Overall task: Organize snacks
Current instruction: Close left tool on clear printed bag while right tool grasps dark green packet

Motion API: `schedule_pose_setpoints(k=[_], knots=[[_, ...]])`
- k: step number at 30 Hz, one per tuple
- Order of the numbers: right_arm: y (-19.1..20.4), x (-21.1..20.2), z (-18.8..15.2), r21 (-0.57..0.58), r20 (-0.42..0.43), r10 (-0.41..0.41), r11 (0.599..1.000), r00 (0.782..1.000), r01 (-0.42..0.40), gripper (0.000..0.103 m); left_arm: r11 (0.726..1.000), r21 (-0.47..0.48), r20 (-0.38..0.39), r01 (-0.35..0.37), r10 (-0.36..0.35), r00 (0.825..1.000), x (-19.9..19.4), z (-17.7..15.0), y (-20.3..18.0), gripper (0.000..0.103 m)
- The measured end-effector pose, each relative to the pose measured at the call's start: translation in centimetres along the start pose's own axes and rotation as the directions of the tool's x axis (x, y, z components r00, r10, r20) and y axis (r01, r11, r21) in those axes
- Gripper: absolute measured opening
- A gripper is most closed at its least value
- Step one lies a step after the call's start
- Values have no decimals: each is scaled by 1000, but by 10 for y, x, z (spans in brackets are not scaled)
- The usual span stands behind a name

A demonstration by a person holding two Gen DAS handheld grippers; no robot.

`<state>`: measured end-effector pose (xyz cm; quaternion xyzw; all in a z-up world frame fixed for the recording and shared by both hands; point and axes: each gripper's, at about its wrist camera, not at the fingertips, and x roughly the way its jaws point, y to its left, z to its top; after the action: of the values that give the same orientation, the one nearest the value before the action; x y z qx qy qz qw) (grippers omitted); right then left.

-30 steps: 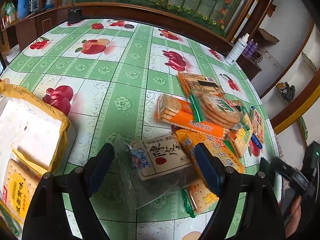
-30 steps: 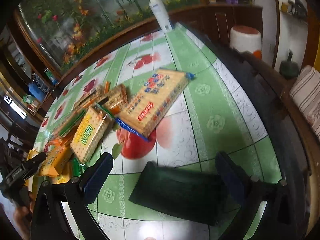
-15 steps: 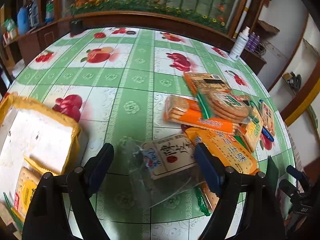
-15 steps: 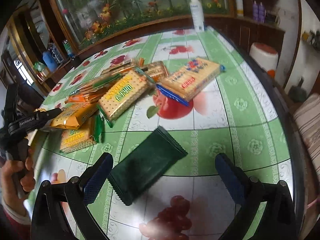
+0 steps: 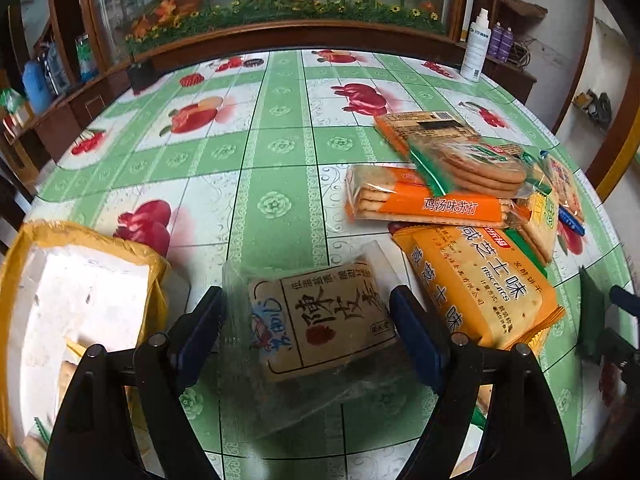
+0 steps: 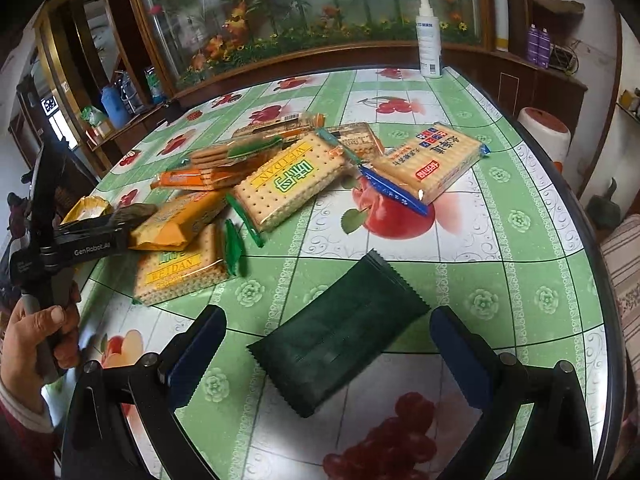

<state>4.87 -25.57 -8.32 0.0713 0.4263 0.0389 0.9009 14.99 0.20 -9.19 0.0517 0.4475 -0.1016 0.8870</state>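
Altogether, two hand-held grippers show, one per hand. The left hand-held gripper [image 5: 308, 332] has its jaws spread, and a clear packet with a tan label [image 5: 320, 320] lies on the surface [image 5: 280, 152] between them; neither pad visibly presses on it, though the clear film makes its edges hard to trace. The right hand-held gripper [image 6: 328, 356] is likewise spread wide, with one dark green packet [image 6: 340, 336] lying flat and slantwise between its fingers, apart from both pads.

Counting the snacks from the right wrist view, the pile holds roughly eight packets, though the ones underneath overlap too much for a sure count. Two are WEIDAN cracker packs: a large one [image 6: 292, 180] lying on top of the pile and a smaller one [image 6: 180, 268] at the pile's near edge. One blue-edged cracker pack [image 6: 428, 164] lies at the right end of the pile. One orange-yellow biscuit pack [image 5: 480, 284] lies just right of the left hand-held gripper's right finger. One orange soda-cracker pack [image 5: 424, 200] sits behind it, with one green-trimmed pack of round biscuits [image 5: 468, 164] resting on top, and one orange pack with a barcode [image 5: 424, 124] farthest back.

One yellow-lined box [image 5: 80, 288] stands at the left edge of the left wrist view, just beside the left finger. One white spray bottle [image 6: 429, 40] stands at the far rim of the surface, well apart from the pile. A person's hand [image 6: 44, 336] grips the left hand-held gripper's handle.
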Motion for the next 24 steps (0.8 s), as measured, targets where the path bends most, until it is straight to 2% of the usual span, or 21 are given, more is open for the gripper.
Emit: schedule_pose_setpoints(k=[4,7,10,13,15,16,17,21,24], knots=[[-1,7,3,-14,-21,10,1000,1000,-10,103,1000,15,-9,4,-3,1000,2,-1,-3,83],[5,14,7,-69,-40,-37,997,999,34,102,1000,19,-9,1,-1,1000,2,-2,-4,83],[7,25,9,-102,-93,-43,994,995,33,103,1000,14,-12,7,-7,1000,0,-3,-3,82],[14,28,7,-166,-102,-96,983,990,78,100,1000,21,-9,8,-8,1000,-3,-5,-4,77],[16,26,5,-182,-93,-94,980,991,76,92,1000,16,1,14,-14,1000,-6,-7,-3,67],[18,24,5,-188,-84,-90,980,992,73,82,1000,11,9,15,-15,1000,-8,-8,-2,66],[18,21,5,-187,-78,-88,980,993,72,65,1000,4,13,28,-28,1000,-10,-9,0,64],[14,16,2,-167,-66,-75,984,995,63,61,995,-31,43,97,-96,994,-22,-13,6,51],[10,8,-2,-135,-51,-41,990,998,34,56,993,-41,60,112,-110,992,-30,-17,6,48]])
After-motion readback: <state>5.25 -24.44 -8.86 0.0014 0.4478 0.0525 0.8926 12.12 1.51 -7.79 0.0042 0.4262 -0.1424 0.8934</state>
